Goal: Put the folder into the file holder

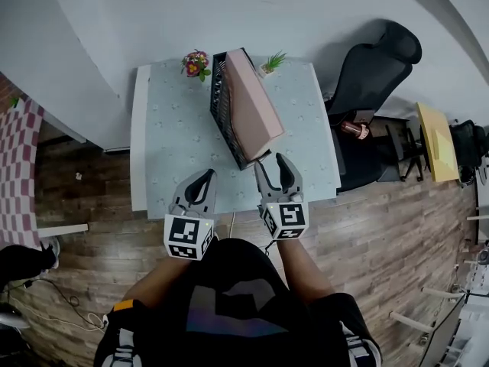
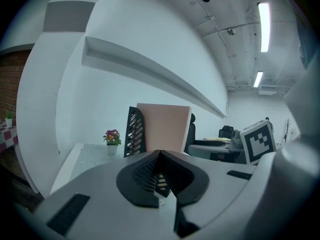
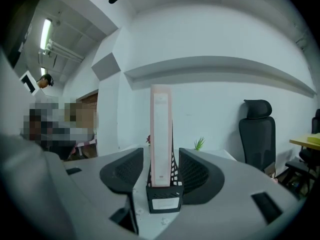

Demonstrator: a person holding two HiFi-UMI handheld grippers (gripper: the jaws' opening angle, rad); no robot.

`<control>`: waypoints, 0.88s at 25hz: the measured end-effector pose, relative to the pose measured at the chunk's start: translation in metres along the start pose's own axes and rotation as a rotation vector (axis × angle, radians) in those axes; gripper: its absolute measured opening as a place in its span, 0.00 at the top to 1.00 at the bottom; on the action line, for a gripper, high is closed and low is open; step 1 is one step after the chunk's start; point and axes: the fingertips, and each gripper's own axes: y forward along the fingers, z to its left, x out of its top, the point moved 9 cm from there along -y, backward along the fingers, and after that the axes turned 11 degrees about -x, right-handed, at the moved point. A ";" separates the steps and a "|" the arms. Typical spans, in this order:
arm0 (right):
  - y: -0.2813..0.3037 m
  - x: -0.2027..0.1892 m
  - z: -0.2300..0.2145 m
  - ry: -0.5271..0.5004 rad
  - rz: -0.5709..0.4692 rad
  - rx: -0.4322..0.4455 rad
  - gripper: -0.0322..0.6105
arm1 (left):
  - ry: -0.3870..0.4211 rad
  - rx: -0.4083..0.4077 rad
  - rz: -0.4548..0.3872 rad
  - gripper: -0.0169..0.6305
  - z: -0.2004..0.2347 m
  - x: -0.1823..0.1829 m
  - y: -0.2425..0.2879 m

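Observation:
A pink folder [image 1: 252,102] stands upright in the black mesh file holder [image 1: 223,113] on the pale patterned table [image 1: 168,144]. My right gripper [image 1: 273,167] is open just off the holder's near end. In the right gripper view its jaws [image 3: 161,176] stand apart either side of the folder's spine [image 3: 161,134] and the holder's labelled end [image 3: 162,201], touching neither. My left gripper [image 1: 200,186] is shut and empty at the table's near edge, left of the holder. In the left gripper view its jaws [image 2: 160,156] meet, with the folder [image 2: 162,126] and holder [image 2: 132,131] beyond.
A small pot of flowers [image 1: 195,63] and a small green plant [image 1: 271,62] stand at the table's far edge, either side of the holder. A black office chair [image 1: 374,75] stands right of the table. Wooden floor lies below the near edge.

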 end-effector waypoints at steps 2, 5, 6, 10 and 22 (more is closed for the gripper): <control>-0.020 -0.001 -0.002 0.011 0.006 0.013 0.61 | -0.005 0.005 0.004 0.96 -0.015 -0.003 -0.006; -0.051 0.001 -0.002 0.017 0.010 0.048 0.61 | -0.002 0.006 0.010 0.96 -0.040 -0.008 -0.014; -0.061 0.002 -0.002 0.017 0.013 0.062 0.61 | 0.001 0.005 0.012 0.96 -0.049 -0.009 -0.016; -0.103 -0.002 -0.003 0.009 0.025 0.107 0.61 | 0.014 0.004 0.013 0.96 -0.085 -0.015 -0.029; -0.188 -0.007 0.005 -0.017 0.028 0.194 0.59 | 0.025 0.035 0.010 0.96 -0.146 -0.041 -0.074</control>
